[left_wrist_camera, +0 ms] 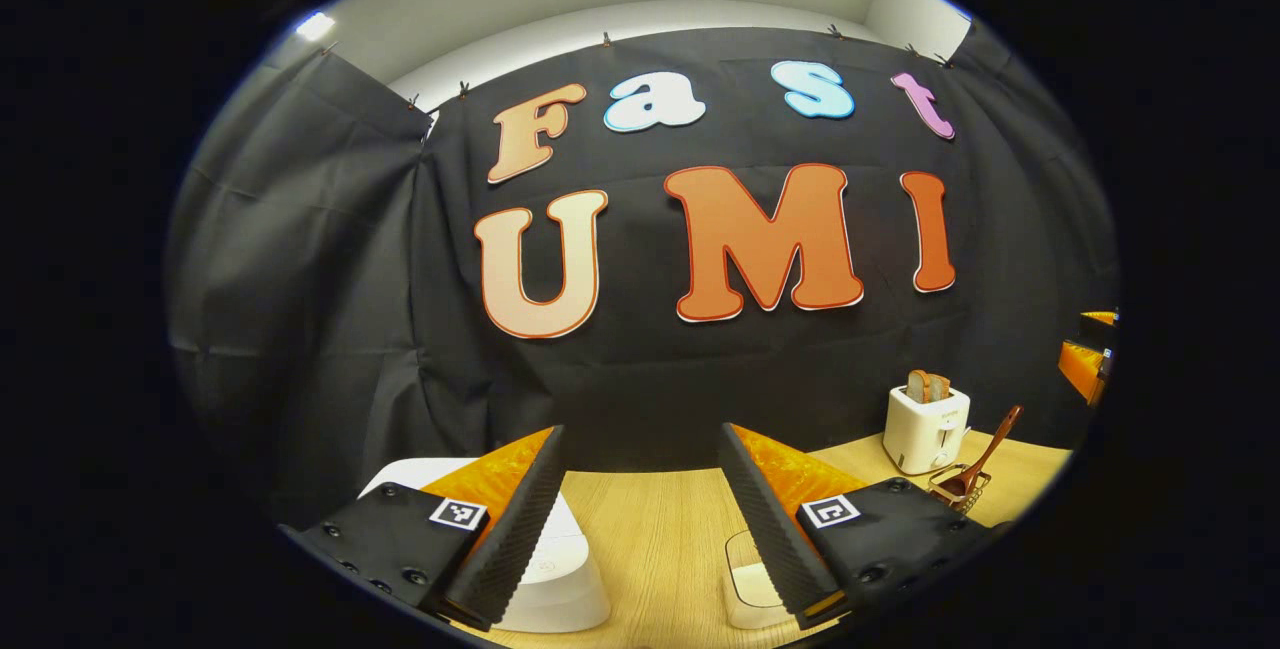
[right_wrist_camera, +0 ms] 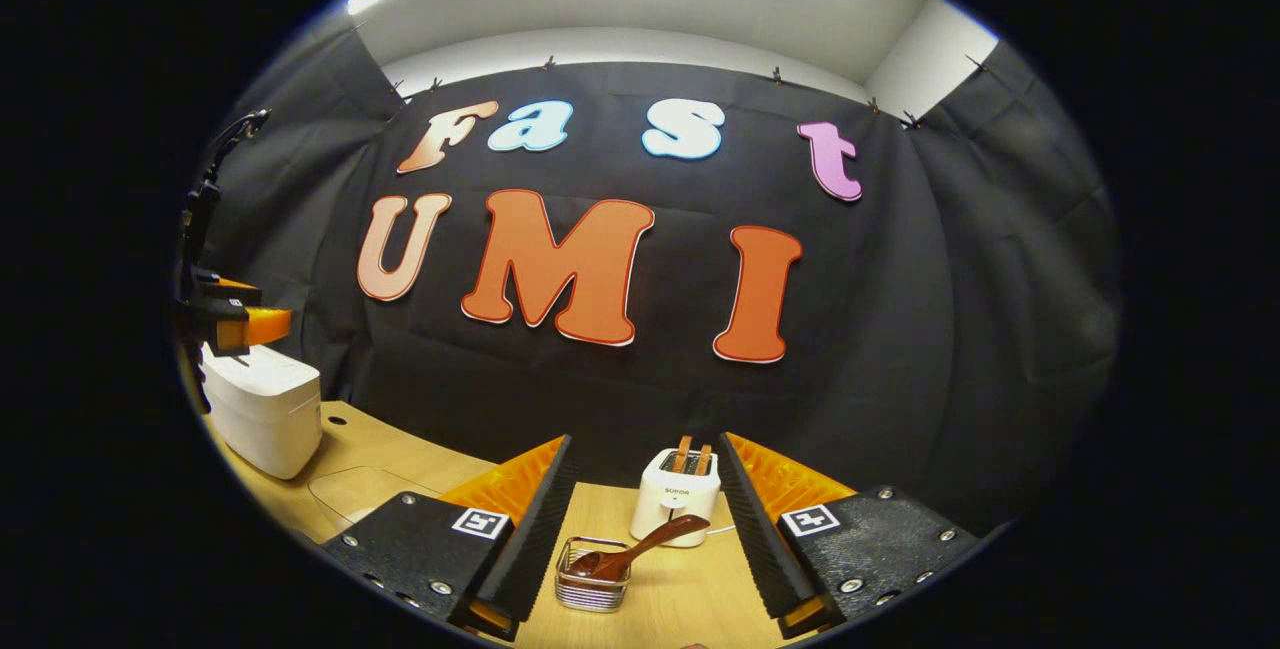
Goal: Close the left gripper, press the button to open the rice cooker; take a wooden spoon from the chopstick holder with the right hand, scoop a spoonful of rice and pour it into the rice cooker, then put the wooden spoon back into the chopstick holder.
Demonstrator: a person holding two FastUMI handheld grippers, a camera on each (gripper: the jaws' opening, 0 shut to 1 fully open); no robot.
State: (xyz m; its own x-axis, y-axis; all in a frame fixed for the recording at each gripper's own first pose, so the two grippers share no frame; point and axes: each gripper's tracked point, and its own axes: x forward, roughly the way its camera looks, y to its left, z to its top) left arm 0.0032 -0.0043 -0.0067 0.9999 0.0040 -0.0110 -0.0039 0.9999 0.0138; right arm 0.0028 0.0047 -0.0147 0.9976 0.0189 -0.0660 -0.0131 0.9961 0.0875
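My left gripper (left_wrist_camera: 645,529) is open and hovers above the table. The white rice cooker (left_wrist_camera: 555,579) lies just below its left finger, lid down. In the right gripper view the same cooker (right_wrist_camera: 262,409) stands at the far left with the left gripper (right_wrist_camera: 240,326) hanging just over it. My right gripper (right_wrist_camera: 645,529) is open and holds nothing. Straight ahead of it, a little way off, a brown wooden spoon (right_wrist_camera: 640,549) leans in a wire chopstick holder (right_wrist_camera: 592,579). Spoon (left_wrist_camera: 990,449) and holder (left_wrist_camera: 962,489) also sit at the right in the left gripper view.
A white toaster (right_wrist_camera: 677,504) with bread in its slots stands right behind the holder, also seen as the toaster (left_wrist_camera: 927,429) in the left gripper view. A clear container (right_wrist_camera: 365,491) lies on the wooden table (right_wrist_camera: 690,599) beside the cooker. The black cloth wall closes off the back.
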